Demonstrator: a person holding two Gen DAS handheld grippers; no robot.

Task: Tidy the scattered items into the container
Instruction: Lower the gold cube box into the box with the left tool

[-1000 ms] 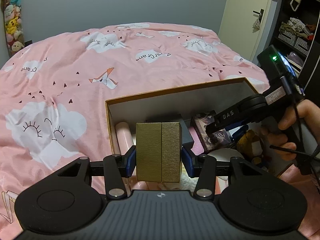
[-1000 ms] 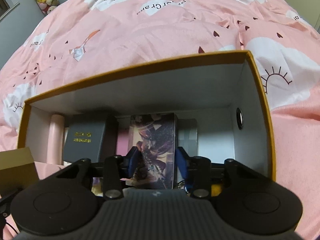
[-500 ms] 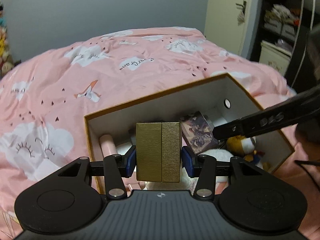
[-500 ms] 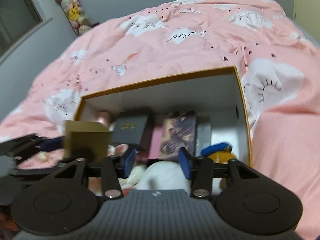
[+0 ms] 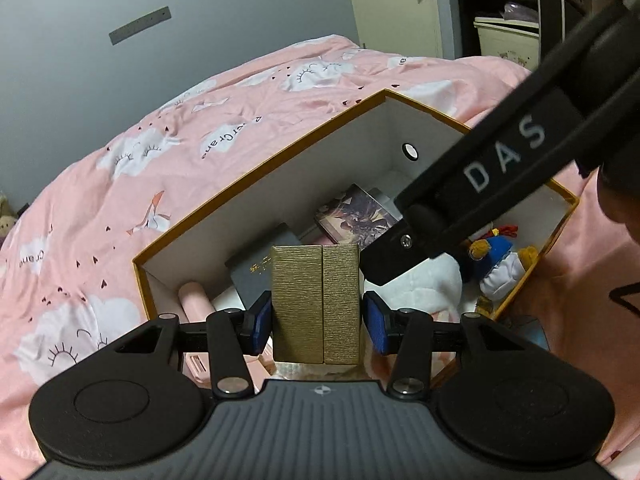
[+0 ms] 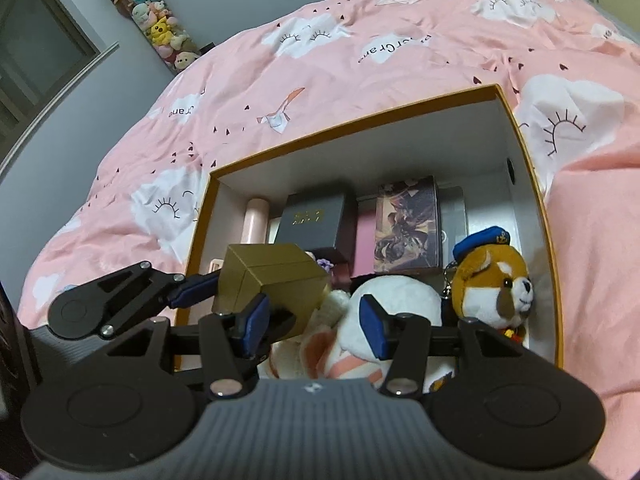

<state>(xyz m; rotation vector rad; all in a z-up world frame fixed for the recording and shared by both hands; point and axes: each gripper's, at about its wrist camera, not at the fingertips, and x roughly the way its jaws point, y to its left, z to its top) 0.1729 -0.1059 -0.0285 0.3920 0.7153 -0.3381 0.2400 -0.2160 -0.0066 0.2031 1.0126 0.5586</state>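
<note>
My left gripper [image 5: 316, 320] is shut on a gold ribbed box [image 5: 316, 300] and holds it above the near left part of an open orange-rimmed cardboard box [image 5: 256, 176] on the bed. The right wrist view shows the gold box [image 6: 272, 280] held over the cardboard box [image 6: 360, 122]. My right gripper [image 6: 314, 320] is open and empty above the near edge. Inside lie an illustrated card box [image 6: 408, 228], a dark box with gold lettering [image 6: 312, 220], a pink tube [image 6: 256, 220], a white plush [image 6: 384, 304] and a fox plush with a blue cap [image 6: 492, 280].
The cardboard box sits on a pink duvet [image 6: 320, 60] with white clouds. A hanging column of plush toys [image 6: 156, 24] is at the far wall. A door [image 5: 400, 4] and dark shelving [image 5: 500, 12] stand to the right. The right gripper's black body [image 5: 500, 168] crosses above the box.
My right gripper let go of the illustrated card box, which now lies in the container, and drew back and up. My left gripper carried the gold box over the container's near left part.
</note>
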